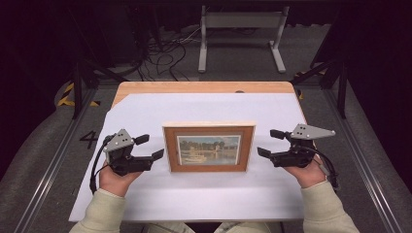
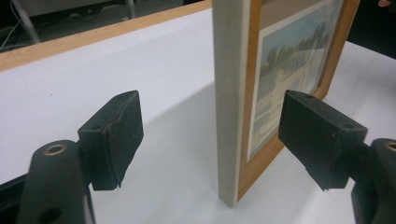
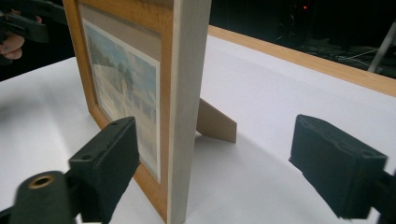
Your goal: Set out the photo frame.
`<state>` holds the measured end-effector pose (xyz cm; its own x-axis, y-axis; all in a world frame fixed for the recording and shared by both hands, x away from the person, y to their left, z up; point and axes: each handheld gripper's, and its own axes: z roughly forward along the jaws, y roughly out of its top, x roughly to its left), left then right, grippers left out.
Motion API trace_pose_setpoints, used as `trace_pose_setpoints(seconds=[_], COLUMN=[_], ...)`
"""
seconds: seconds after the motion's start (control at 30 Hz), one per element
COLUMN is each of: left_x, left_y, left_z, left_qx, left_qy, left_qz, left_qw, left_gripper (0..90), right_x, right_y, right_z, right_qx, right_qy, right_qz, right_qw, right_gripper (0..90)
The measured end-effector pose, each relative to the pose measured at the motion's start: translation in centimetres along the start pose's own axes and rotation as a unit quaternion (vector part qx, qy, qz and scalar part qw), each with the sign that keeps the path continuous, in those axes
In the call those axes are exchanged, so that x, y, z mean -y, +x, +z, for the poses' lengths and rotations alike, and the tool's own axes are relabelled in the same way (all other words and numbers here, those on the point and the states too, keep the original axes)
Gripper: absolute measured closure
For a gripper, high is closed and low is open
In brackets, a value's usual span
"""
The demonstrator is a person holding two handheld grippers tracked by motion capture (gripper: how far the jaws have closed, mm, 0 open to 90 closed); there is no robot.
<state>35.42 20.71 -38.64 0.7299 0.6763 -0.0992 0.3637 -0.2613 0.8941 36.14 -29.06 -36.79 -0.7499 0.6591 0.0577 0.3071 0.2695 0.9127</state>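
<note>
Picture frame (image 1: 209, 147) is standing upright mid-table on the white sheet (image 1: 204, 194), propped on its back stand (image 3: 215, 122), with left gripper (image 1: 147, 147) and right gripper (image 1: 268, 142) both wide open either side holding nothing, so no grab has started yet

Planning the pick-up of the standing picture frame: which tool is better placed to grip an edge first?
Nearly even, slightly left. The left tool and right tool are both open, flanking the picture frame. In each gripper view the frame's side edge sits between the jaws; the left looks marginally closer.

Wooden picture frame (image 1: 209, 147) standing upright.
</note>
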Motion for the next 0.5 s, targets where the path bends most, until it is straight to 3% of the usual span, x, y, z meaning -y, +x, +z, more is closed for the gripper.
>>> trace_pose_setpoints(seconds=[0.27, 0.5], left_x=[1.4, 2.6], left_y=[1.1, 2.3], left_z=[-0.4, -0.1], left_qx=[-0.013, -0.022], left_qy=[0.004, 0.006], left_qz=[-0.026, -0.042], left_qw=[0.9996, 0.9989], left_gripper=[22.0, 21.2], right_x=[1.2, 2.5], right_y=[-1.1, -2.3], right_z=[-0.4, -0.4], right_qx=[-0.011, -0.006], right_qy=[-0.011, -0.020], right_qz=[0.006, 0.015], right_qw=[0.9999, 0.9997], right_gripper=[5.0, 1.6])
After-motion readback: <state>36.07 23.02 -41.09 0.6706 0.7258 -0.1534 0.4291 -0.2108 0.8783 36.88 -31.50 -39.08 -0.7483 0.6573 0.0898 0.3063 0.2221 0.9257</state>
